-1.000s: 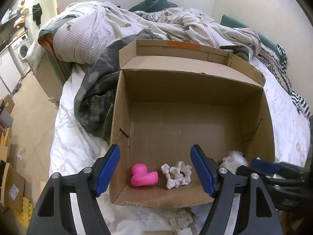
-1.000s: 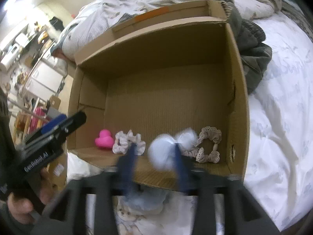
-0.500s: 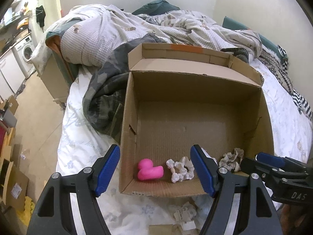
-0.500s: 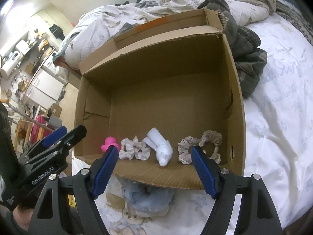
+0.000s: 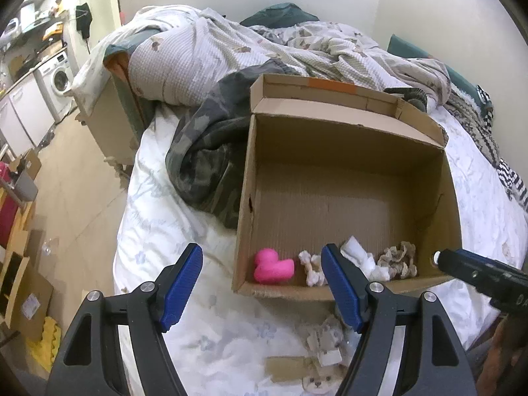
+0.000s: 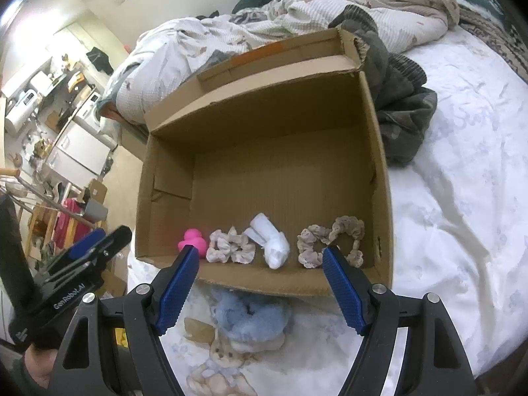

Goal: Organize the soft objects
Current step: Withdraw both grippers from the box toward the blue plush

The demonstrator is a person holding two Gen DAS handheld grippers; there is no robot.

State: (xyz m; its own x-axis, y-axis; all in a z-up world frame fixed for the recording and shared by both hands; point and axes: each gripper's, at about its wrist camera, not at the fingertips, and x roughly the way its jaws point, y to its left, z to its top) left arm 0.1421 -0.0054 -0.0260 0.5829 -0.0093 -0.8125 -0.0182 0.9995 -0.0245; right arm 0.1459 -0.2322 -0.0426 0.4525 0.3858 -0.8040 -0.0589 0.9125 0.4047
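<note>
Right wrist view: an open cardboard box (image 6: 264, 178) is seen lying on a white patterned bed sheet (image 6: 462, 217), its near wall low and its far flap raised against a heap of crumpled bedding (image 6: 297, 16). Most of the box floor behind the front row of items is seen bare, and open sheet is seen to the right of the box. A dark camouflage garment (image 6: 402, 109) is bunched against the far right corner. Along the near wall four soft items are set in a row: a pink duck toy (image 6: 191, 241) at the left, a white lace scrunchie (image 6: 231, 247) beside it, a white rolled cloth (image 6: 272, 241) lying aslant, and a beige lace scrunchie (image 6: 330, 241) toward the right wall. The right gripper (image 6: 260, 274) is held just outside the near wall with its blue-padded fingers (image 6: 343, 293) spread wide; nothing is gripped or touched. Outside the box, on the sheet below the near wall, a blue fluffy item (image 6: 250, 323) and a plush bear (image 6: 211, 379) are seen. In the left wrist view, the left gripper (image 5: 262, 274) is likewise spread wide and holds nothing, positioned near the box's front left corner (image 5: 241, 283). The bed edge drops to a tiled floor (image 5: 76, 181) on the left, where stacked cartons and a washing machine (image 5: 57, 82) are seen.
</note>
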